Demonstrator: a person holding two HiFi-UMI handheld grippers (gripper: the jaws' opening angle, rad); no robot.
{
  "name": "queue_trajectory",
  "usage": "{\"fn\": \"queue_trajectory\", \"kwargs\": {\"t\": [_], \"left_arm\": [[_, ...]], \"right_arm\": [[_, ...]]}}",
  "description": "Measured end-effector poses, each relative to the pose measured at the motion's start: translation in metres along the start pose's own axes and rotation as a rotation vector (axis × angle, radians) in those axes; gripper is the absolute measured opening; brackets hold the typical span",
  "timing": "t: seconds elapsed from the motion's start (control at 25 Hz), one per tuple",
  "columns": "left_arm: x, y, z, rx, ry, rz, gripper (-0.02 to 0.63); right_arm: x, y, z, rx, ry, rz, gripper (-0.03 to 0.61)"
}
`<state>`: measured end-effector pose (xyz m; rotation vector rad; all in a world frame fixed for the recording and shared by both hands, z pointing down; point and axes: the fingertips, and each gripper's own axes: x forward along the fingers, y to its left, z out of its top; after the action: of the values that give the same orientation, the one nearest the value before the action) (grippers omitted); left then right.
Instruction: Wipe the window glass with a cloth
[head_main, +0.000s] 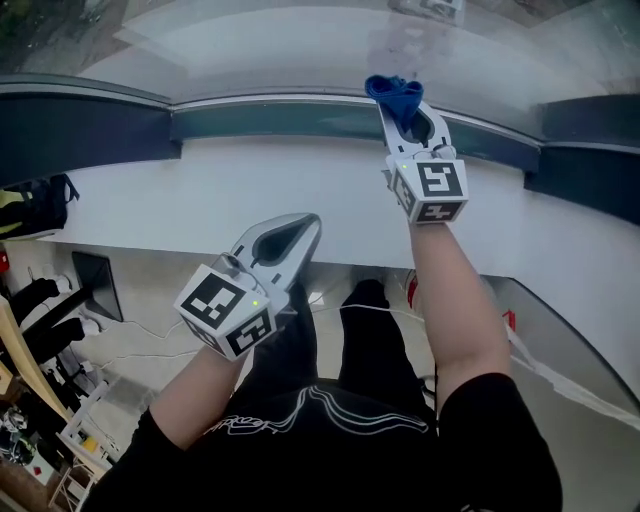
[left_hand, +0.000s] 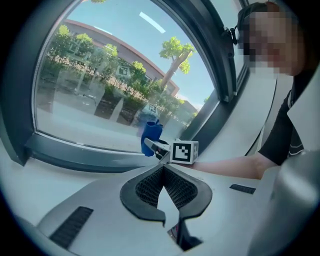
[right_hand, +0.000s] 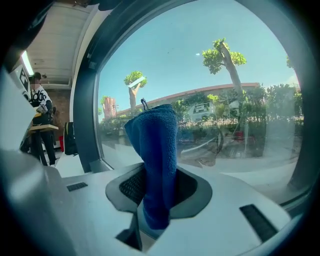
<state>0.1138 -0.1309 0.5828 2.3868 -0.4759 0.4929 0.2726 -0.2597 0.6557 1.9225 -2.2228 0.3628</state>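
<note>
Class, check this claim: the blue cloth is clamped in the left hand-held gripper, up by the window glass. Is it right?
Not quite. The blue cloth is clamped in the right hand-held gripper, up by the window glass; the right gripper view shows it between the jaws.

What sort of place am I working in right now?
Probably an indoor office or workroom beside a large window: dark-framed window glass, a wide white sill below it, trees and a low building outside, cables on the floor.
</note>
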Motion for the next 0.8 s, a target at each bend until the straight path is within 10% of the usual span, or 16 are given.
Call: {"fn": "queue_trajectory", "kwargs": {"t": [0.8], "left_arm": [[0.126,-0.115,-0.015,0.069,0.067,-0.100,0.005]], "right_arm": [[-0.120,-0.204,-0.028,0.020,-0.002,-0.191,0.093]]}}
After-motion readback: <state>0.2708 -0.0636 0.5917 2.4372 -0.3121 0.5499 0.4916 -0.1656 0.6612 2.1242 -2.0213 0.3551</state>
